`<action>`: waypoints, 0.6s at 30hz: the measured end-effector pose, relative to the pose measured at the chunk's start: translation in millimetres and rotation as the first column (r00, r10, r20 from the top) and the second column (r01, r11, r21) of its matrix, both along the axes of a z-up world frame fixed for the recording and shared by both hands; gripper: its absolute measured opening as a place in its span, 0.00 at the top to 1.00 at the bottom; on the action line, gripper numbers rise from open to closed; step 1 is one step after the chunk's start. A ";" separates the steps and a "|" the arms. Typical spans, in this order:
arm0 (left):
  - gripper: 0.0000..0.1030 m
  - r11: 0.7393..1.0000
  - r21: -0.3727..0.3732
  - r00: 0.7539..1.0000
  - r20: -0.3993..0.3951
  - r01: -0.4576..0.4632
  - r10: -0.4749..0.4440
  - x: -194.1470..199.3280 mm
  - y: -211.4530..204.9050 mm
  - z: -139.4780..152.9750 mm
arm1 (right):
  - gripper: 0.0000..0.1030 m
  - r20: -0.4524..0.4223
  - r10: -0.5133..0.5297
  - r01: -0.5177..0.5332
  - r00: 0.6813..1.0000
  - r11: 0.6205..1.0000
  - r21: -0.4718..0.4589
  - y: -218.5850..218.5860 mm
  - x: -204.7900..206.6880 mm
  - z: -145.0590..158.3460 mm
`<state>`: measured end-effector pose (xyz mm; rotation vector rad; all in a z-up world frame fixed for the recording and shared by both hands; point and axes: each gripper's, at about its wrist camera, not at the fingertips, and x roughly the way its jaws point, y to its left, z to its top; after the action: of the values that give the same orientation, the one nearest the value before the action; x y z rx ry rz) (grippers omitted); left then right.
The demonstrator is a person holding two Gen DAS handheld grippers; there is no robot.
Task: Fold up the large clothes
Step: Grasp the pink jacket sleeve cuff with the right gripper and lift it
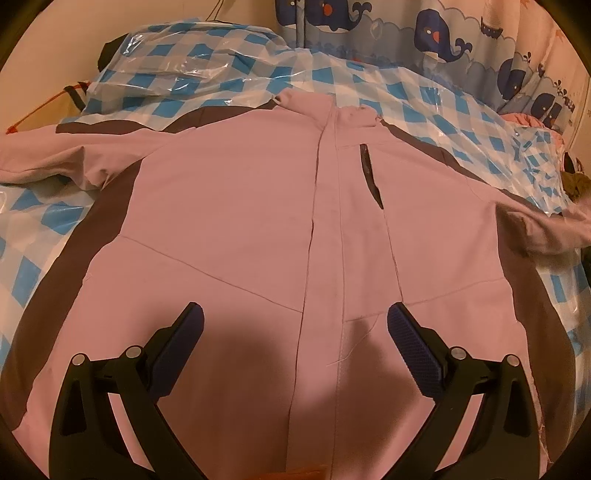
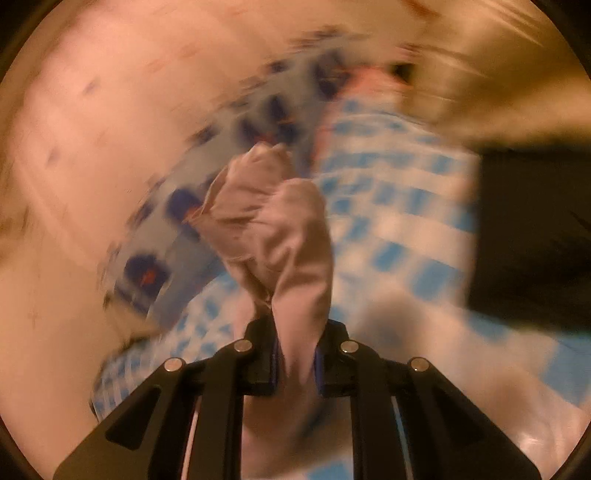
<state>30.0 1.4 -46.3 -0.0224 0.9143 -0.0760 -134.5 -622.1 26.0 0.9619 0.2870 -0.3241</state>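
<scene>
A: Left wrist view first. Any writing or labels?

B: None legible. The jacket is pink with dark side panels, spread front up, its placket running up just right of the midline between the jaws. A dark chest zip sits beyond the right finger.

A: And the left gripper?

B: Released, jaws wide apart, nothing between them, hovering over the lower front of the jacket.

A: What is it lying on?

B: A blue-and-white checked sheet under clear plastic, showing beyond the collar and to both sides. Past that, a whale curtain and a cream wall.

A: Right wrist view?

B: Mostly blurred; no writing readable. The right gripper is clenched on a bunch of pink cloth, the sleeve, which rises straight out from between the jaws.

A: Around it?

B: Checked sheet to the right of the jaws, whale print to the left, a dark block at far right that I cannot identify.
</scene>
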 end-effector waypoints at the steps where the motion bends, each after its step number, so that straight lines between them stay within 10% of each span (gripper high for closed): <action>1: 0.07 1.000 0.001 1.000 -0.001 0.000 0.000 0.0 0.3 -0.4 | 0.76 -0.016 -0.012 0.013 1.000 0.997 0.078 -11.0 -8.3 -20.6; 4: 0.07 1.000 0.008 1.000 -0.003 0.001 -0.001 0.2 -0.3 -1.3 | 0.49 -0.120 -0.107 0.137 0.987 0.948 0.286 -25.3 -33.8 -79.9; 9: 0.07 1.000 0.012 1.000 -0.002 0.003 -0.003 0.3 -0.1 -2.1 | 0.23 -0.088 -0.021 0.043 0.996 0.964 0.264 -16.6 -20.6 -67.3; 15: 0.07 1.000 0.012 1.000 -0.005 0.000 0.000 1.1 0.1 -3.2 | 0.20 -0.106 -0.047 0.073 0.993 0.962 0.263 -15.1 13.5 -58.2; 18: 0.07 1.000 0.009 1.000 -0.005 -0.007 0.007 1.9 1.1 -3.0 | 0.20 0.033 -0.075 0.063 0.997 0.959 0.277 -8.7 0.3 -47.0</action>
<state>31.8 2.5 -49.3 -0.0177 0.9190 -0.0654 -134.2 -630.8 -21.1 1.2547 0.2632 -0.3319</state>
